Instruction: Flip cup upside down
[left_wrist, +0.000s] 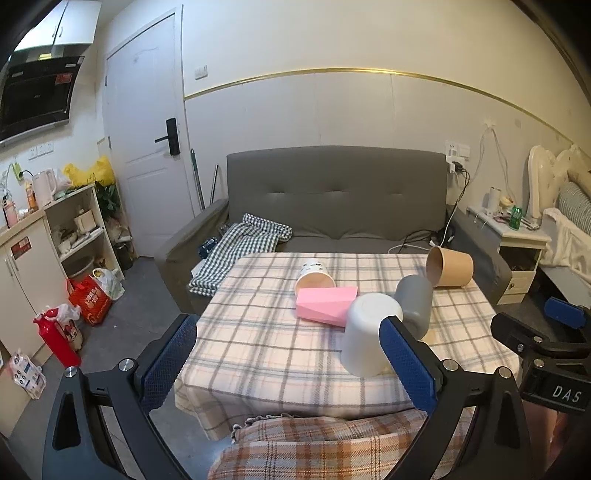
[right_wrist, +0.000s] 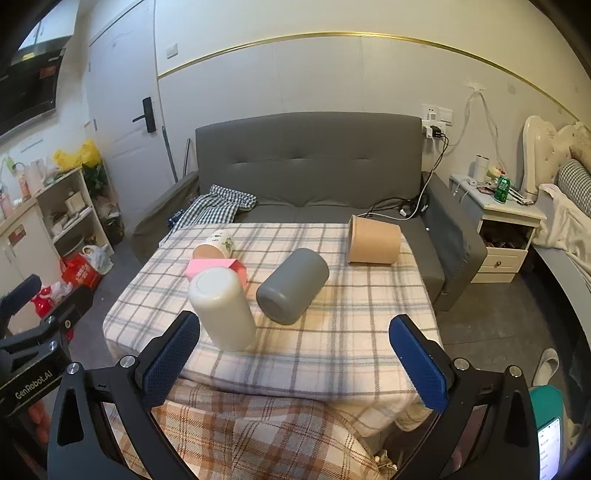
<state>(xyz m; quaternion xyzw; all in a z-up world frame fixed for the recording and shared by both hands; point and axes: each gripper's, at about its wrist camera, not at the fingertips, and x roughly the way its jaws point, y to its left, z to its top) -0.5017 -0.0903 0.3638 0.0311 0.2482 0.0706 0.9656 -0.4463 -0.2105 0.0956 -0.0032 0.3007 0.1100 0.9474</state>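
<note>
A white cup (left_wrist: 365, 334) (right_wrist: 221, 308) stands mouth down on the plaid-covered table (left_wrist: 258, 343), its base facing up. To its right a grey cup (left_wrist: 415, 302) (right_wrist: 291, 284) lies on its side. A brown paper cup (left_wrist: 448, 266) (right_wrist: 373, 240) lies on its side at the far right, and a patterned paper cup (left_wrist: 314, 275) (right_wrist: 216, 245) lies farther back. My left gripper (left_wrist: 288, 325) is open near the table's front edge, with nothing between its fingers. My right gripper (right_wrist: 294, 319) is open too and holds nothing, a little short of the grey cup.
A pink box (left_wrist: 325, 304) (right_wrist: 218, 267) lies between the patterned cup and the white cup. Behind the table stands a grey sofa (left_wrist: 336, 192) with a checked cloth on it. A nightstand (right_wrist: 506, 229) is at the right, shelves and bags at the left.
</note>
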